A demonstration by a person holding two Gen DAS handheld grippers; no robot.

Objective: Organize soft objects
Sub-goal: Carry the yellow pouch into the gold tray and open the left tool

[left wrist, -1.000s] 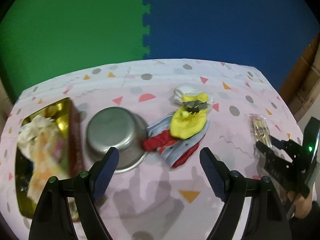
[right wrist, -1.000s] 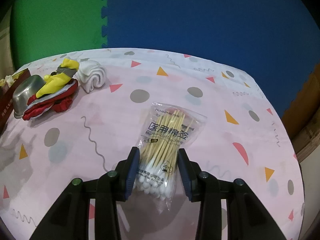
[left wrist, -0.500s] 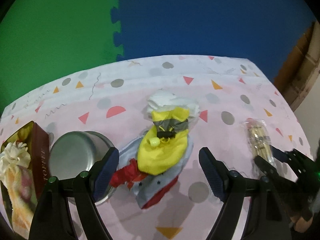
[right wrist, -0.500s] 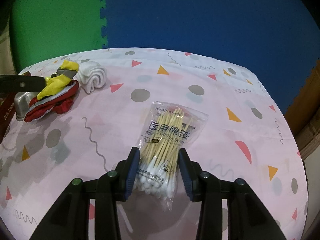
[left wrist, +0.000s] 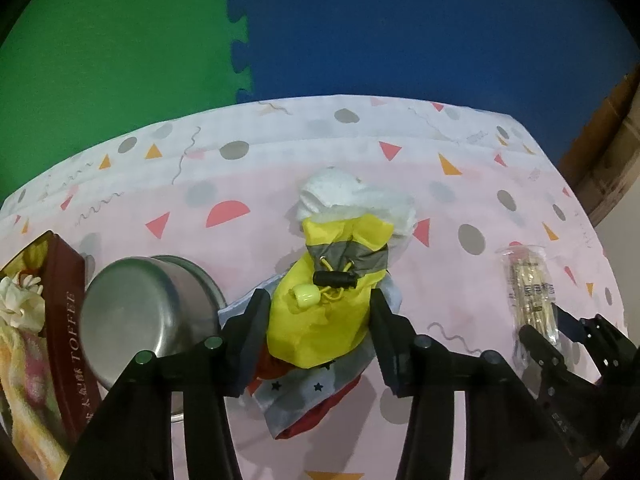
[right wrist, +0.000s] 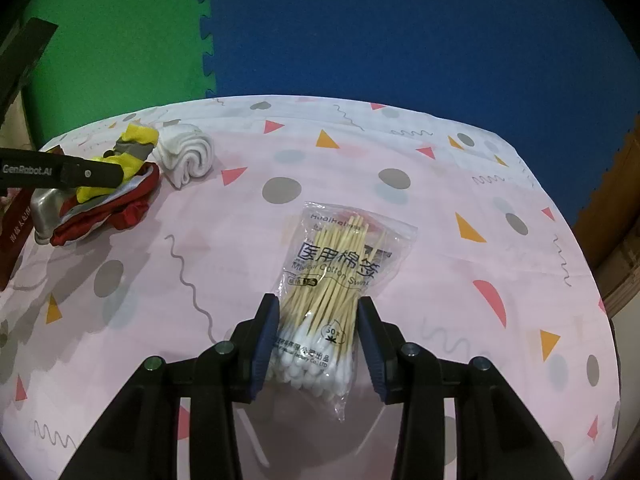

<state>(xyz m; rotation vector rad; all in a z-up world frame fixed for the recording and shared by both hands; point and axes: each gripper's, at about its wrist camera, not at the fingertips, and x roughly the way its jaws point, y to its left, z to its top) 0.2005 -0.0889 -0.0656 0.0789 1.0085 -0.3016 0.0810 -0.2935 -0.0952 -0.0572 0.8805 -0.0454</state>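
From where I steer, the far left of the desk (left wrist: 248, 168) carries a toffee box (left wrist: 66, 320) holding something frilly I cannot name, cut off by the frame edge. Beside it, an upturned steel bowl (left wrist: 148, 312) sits partly on the heap of soft things. My left hand-held gripper (left wrist: 318, 312) has just been closing, and the yellow drawstring pouch (left wrist: 320, 320) sits between its fingers; both pads look to be touching the fabric, though I cannot tell how firmly. The pouch lies on a grey starred cloth (left wrist: 312, 392) with red fabric (right wrist: 120, 212) under it, and a rolled white towel (left wrist: 352, 200) touches its far end.

To do this pick well, I judge I should finish the squeeze on the pouch's bulk, keep clear of the black cord lock (left wrist: 334, 279), and lift straight up slowly so the cloth beneath does not drag along or tip the bowl.

Further right, my right hand-held gripper (right wrist: 316, 344) straddles the swab end of a bag of cotton swabs (right wrist: 340, 280); its pads stand just at the plastic, and I cannot tell if they pinch it. What lies under the heap is hidden.
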